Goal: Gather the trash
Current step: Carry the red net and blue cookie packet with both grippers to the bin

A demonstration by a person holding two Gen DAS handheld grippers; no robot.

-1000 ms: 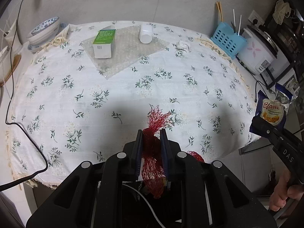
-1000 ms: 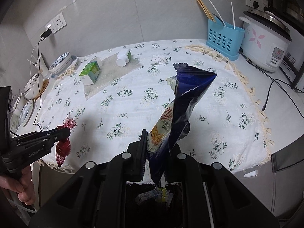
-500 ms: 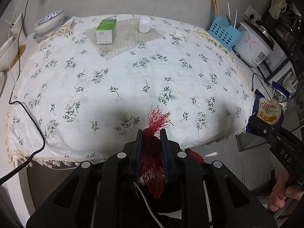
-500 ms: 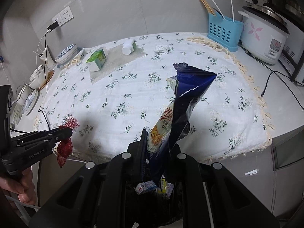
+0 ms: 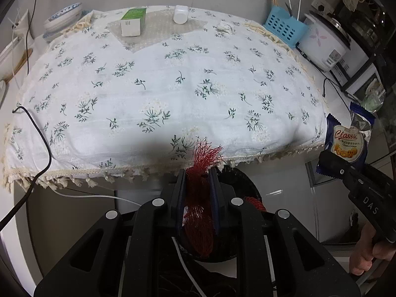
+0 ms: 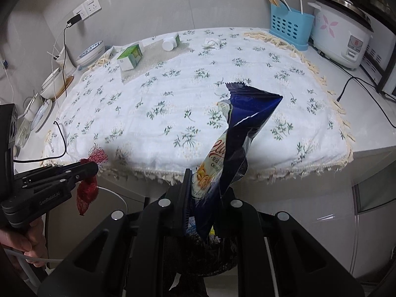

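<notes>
My left gripper (image 5: pixel 197 173) is shut on a red mesh net bag (image 5: pixel 199 210), held in front of the table's near edge above a black bin (image 5: pixel 242 185). It also shows in the right wrist view (image 6: pixel 87 191), hanging from that gripper (image 6: pixel 92 167). My right gripper (image 6: pixel 204 175) is shut on a blue snack wrapper (image 6: pixel 237 133), held upright over the dark bin (image 6: pixel 210 255) that holds some trash. The wrapper (image 5: pixel 346 143) also shows at the right of the left wrist view. On the table's far side lie a green-white carton (image 5: pixel 132 23), a white bottle (image 5: pixel 180 14) and a crumpled tissue (image 5: pixel 225 26).
The table wears a floral cloth (image 5: pixel 173 86) with a fringed edge. A blue utensil caddy (image 5: pixel 284 28) and a rice cooker (image 5: pixel 324 47) stand at the right. Bowls (image 5: pixel 63 21) sit at the far left. A black cable (image 5: pixel 37 133) hangs over the left edge.
Both grippers have pulled back from the table and lowered past its near edge, each still holding its item. The bin has come into view beneath them.
</notes>
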